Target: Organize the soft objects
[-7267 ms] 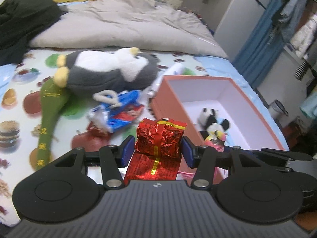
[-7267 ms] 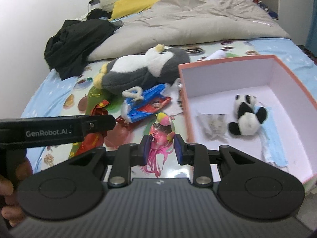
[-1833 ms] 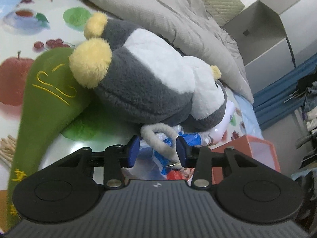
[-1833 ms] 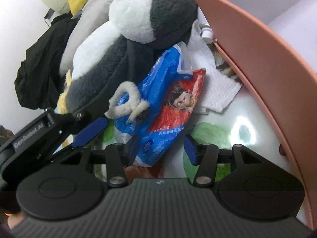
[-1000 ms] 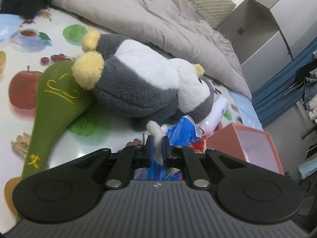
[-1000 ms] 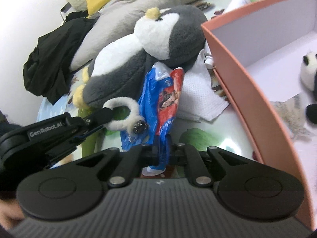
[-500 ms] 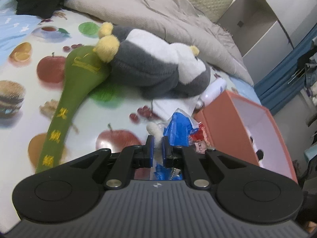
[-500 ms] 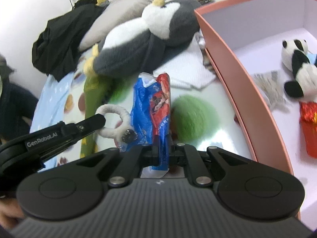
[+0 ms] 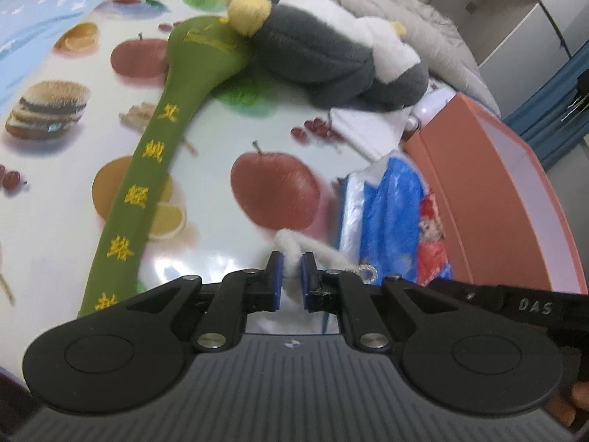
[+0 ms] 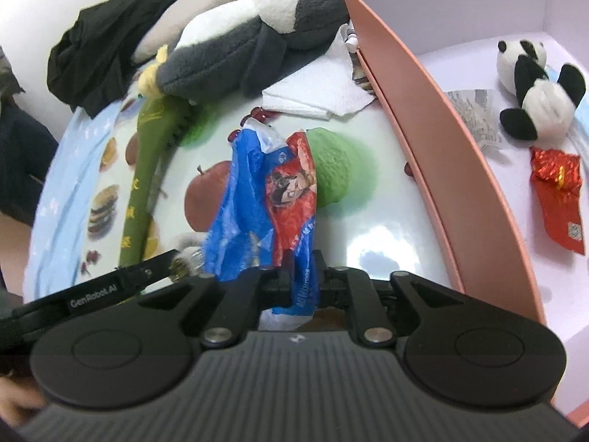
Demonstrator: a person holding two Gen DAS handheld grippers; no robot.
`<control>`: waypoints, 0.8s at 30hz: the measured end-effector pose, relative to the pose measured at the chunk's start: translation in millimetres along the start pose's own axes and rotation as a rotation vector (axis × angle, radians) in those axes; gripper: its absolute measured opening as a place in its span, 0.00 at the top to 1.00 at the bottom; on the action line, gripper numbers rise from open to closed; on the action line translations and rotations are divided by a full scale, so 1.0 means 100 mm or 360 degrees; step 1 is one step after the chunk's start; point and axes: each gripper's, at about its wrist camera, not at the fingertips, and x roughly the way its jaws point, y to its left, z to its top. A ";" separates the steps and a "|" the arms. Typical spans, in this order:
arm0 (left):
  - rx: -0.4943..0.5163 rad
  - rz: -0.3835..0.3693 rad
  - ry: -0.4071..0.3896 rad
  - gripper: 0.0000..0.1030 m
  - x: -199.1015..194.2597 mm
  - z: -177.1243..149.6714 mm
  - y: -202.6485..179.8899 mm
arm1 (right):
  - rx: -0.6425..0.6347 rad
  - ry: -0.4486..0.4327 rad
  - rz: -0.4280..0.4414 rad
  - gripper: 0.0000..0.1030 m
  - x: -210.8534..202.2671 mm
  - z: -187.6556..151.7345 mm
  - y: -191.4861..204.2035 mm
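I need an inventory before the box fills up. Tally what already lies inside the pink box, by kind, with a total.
Inside the pink box, as far as the right wrist view shows:
Plush panda: 1
Red foil packet: 1
Crumpled clear wrapper: 1
Light blue face mask, partly under the panda: 1
Total: 4

Both tongs have lifted the snack bag (image 10: 265,199) and fluffy loop (image 9: 291,246) clear of the penguin plush (image 10: 250,33).
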 end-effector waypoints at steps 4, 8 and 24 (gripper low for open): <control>-0.0028 -0.0006 0.0024 0.65 0.01 -0.05 0.08 | -0.0085 -0.0047 -0.0049 0.53 -0.07 -0.02 0.06; -0.0031 -0.0007 0.0023 0.62 -0.02 -0.10 0.13 | -0.0143 -0.0096 -0.0019 0.53 -0.11 -0.01 0.13; -0.0027 -0.0057 0.0045 0.47 -0.08 -0.39 0.02 | -0.0264 -0.0032 -0.0003 0.93 0.24 0.05 0.35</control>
